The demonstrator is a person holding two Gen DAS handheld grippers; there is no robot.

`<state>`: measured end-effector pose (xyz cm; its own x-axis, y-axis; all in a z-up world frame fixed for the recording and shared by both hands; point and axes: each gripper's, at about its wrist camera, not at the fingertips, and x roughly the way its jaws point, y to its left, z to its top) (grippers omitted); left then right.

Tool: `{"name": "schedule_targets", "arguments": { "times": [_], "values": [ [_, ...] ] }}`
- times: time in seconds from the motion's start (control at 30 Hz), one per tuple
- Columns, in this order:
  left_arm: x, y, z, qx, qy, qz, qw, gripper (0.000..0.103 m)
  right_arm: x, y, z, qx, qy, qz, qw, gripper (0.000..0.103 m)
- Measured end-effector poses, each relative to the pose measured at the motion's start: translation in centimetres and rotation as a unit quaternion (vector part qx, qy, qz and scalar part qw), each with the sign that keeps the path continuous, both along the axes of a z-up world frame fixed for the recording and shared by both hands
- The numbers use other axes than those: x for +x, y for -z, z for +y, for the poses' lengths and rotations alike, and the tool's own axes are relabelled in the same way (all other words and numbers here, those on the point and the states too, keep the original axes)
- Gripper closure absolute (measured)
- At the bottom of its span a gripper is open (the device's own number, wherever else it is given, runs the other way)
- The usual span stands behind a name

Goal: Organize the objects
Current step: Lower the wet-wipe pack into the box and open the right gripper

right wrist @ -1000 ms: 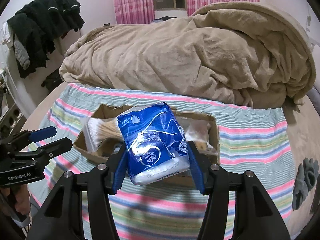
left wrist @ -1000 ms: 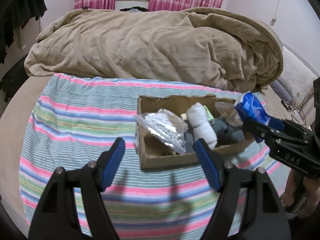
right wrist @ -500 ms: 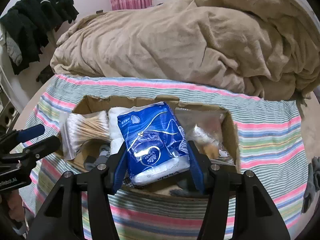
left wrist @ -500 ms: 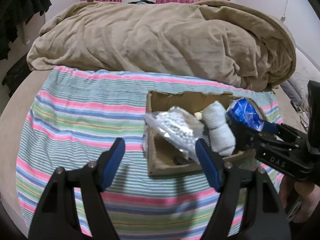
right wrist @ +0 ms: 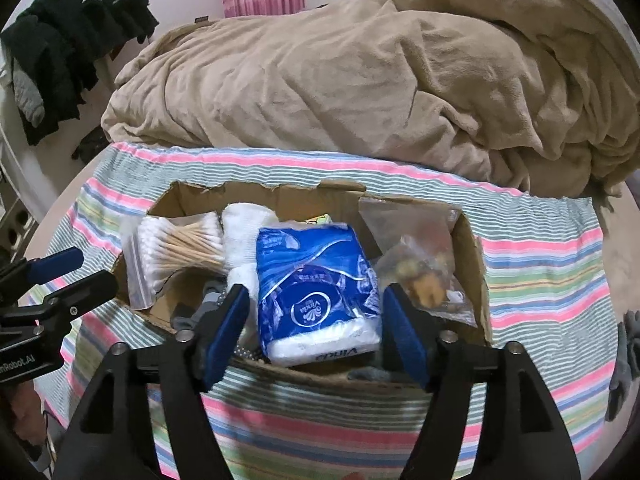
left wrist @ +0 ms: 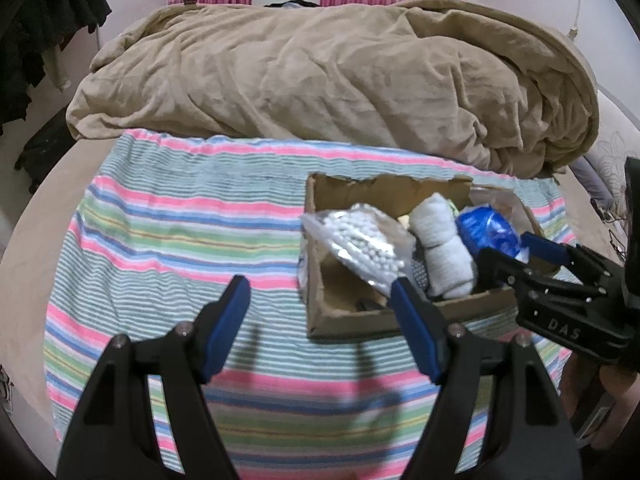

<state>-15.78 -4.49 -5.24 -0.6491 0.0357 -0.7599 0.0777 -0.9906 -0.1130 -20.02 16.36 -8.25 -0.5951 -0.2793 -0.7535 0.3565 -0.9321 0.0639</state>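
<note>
A cardboard box (right wrist: pixel 474 256) (left wrist: pixel 348 322) sits on the striped cloth. It holds a bag of cotton swabs (right wrist: pixel 176 246), a rolled white towel (right wrist: pixel 244 232) (left wrist: pixel 440 252), a clear bag of snacks (right wrist: pixel 420 276) and a bag of white beads (left wrist: pixel 360 240). My right gripper (right wrist: pixel 316 316) stands over the box with its jaws spread, and the blue tissue pack (right wrist: pixel 316 292) (left wrist: pixel 488 228) lies between them with gaps on both sides. My left gripper (left wrist: pixel 320 304) is open and empty, hovering above the cloth at the box's left front corner.
A heaped tan blanket (left wrist: pixel 340 76) lies behind the box. The striped cloth (left wrist: pixel 180 232) spreads wide to the left. Dark clothes (right wrist: pixel 72 48) hang at the left wall. A grey glove (right wrist: pixel 624 360) lies at the right edge of the bed.
My right gripper carried the tissue pack forward and down into the box, and its jaws have opened off the pack. The left gripper drifted slightly left and back, still open.
</note>
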Motion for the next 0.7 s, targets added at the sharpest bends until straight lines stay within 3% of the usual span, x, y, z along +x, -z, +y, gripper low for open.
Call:
{"name": "schedule_targets", "arguments": {
  "times": [0.17,0.27,0.7],
  "values": [
    [1.2,-0.6,0.3,0.002,0.0,0.003,1.0,0.028,1.1,-0.9,0.5,-0.007,0.005,0.007,1.0,0.028],
    [2.2,-1.1,0.6,0.004,0.001,0.005,1.0,0.022,2.2,-1.6,0.9,-0.009,0.004,0.013,1.0,0.028],
    [7.2,-2.1,2.0,-0.001,0.0,0.003,1.0,0.022,7.3,-3.8,2.6,-0.022,0.007,0.017,1.0,0.028]
  ]
}}
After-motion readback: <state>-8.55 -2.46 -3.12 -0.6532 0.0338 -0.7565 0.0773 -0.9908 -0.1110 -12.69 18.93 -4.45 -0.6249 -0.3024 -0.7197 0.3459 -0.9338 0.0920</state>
